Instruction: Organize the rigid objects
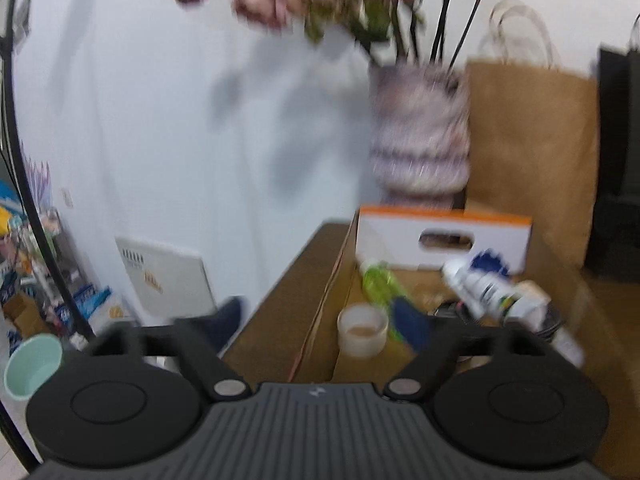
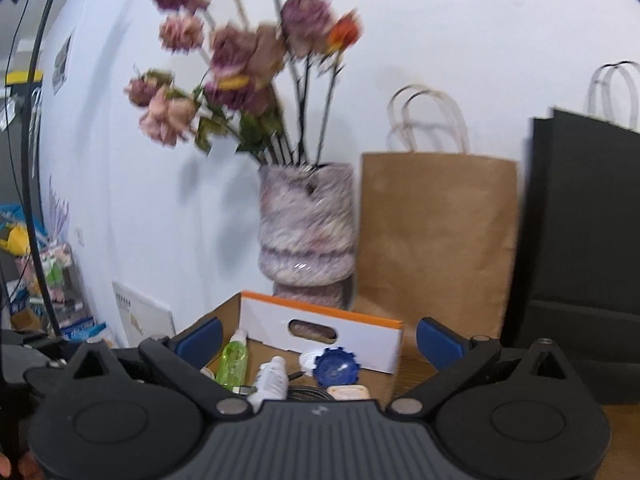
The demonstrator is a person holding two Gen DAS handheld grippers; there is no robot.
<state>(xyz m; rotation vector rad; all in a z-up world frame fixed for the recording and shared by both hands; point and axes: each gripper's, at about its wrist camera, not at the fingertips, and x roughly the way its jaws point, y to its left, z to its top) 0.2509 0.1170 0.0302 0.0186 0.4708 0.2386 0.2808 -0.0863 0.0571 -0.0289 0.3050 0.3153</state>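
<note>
In the cardboard box (image 2: 224, 320) lie a green bottle (image 2: 233, 362) and a white bottle (image 2: 272, 380). My right tongs (image 2: 320, 340) stand spread and empty. My left tongs (image 1: 324, 320) are spread too.

Left wrist view: looks forward along its fingers and slightly down, close over the open box (image 1: 440, 236), which fills lower centre-right; vase (image 1: 420, 136) and brown bag (image 1: 532, 140) stand behind at upper right; white wall fills the left half. Blurred.

Right wrist view: sits a little further back, more level; box (image 2: 320, 332) small at lower centre, vase (image 2: 308, 224) at centre, brown bag (image 2: 436, 236) to its right, black bag (image 2: 580, 224) at the right edge.

Shared: box, vase, brown bag, wall.
</note>
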